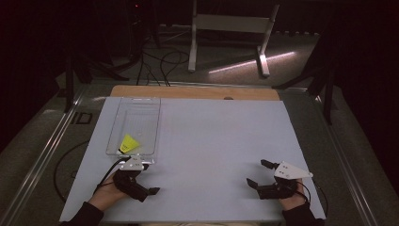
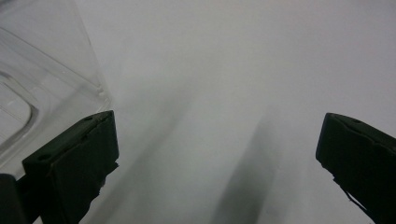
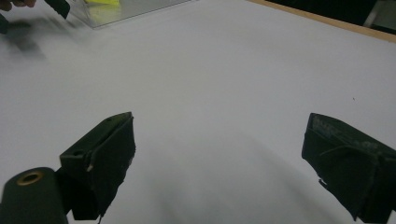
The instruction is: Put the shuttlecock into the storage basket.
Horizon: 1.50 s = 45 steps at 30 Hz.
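1. Left gripper (image 1: 141, 186): you hold it low over the white table sheet (image 1: 211, 141), just beside the near end of the clear plastic tray (image 1: 134, 125). Jaws stand wide apart, with nothing between them. In the left gripper view the tray corner (image 2: 56, 84) sits just beyond your left jaw; whether the jaw touches it cannot be told.

2. Right gripper (image 1: 263, 176): you hold it at the near right of the sheet, well apart from the tray. Jaws are spread wide and empty, over bare sheet (image 3: 224, 93).

3. Clear plastic tray: long, shallow and transparent, lying flat on the left half of the sheet and running away from you.

4. Yellow piece (image 1: 129, 143): small, bright and roughly triangular, lying inside the tray at its near end. It also shows at the top edge of the right gripper view (image 3: 103, 2). What it is made of cannot be told.

5. Risk, tray shift: the tray looks light and unanchored. If your left jaw catches the rim while reaching in, it will likely slide or tip, carrying the yellow piece with it.

6. Risk, missed pinch: the yellow piece looks thin and flat. Jaws closing from too high may slip over it; closing too low may scrape the tray floor.

7. Risk, wall clearance: the piece lies near the tray's end wall, so wide-spread jaws may foul the wall on entry.
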Each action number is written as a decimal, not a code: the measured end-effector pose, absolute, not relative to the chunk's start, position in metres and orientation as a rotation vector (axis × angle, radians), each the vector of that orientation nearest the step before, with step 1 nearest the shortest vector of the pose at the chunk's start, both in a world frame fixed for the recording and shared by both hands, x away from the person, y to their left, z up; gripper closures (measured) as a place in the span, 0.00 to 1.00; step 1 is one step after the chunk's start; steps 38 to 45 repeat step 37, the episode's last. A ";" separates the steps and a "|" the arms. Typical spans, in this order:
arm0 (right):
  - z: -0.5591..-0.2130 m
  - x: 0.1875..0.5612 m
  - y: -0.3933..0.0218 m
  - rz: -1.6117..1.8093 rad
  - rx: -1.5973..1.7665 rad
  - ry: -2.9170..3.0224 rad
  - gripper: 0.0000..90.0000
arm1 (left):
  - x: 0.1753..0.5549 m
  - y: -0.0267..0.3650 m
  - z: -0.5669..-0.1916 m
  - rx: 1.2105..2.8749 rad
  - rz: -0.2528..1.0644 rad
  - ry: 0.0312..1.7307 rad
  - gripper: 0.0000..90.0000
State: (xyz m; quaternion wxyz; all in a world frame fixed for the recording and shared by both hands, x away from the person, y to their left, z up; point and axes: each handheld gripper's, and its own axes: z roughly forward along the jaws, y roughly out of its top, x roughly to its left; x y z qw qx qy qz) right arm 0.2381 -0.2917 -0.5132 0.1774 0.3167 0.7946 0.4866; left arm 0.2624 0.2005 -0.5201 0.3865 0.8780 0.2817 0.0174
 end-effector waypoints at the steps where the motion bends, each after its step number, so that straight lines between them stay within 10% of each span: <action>1: -0.513 0.238 -0.292 1.377 0.896 2.249 0.11 | 0.262 0.201 -0.520 2.235 0.044 0.717 0.00; 45: -0.516 0.239 -0.292 1.387 0.907 2.272 0.11 | 0.256 0.203 -0.525 2.179 0.131 0.774 0.00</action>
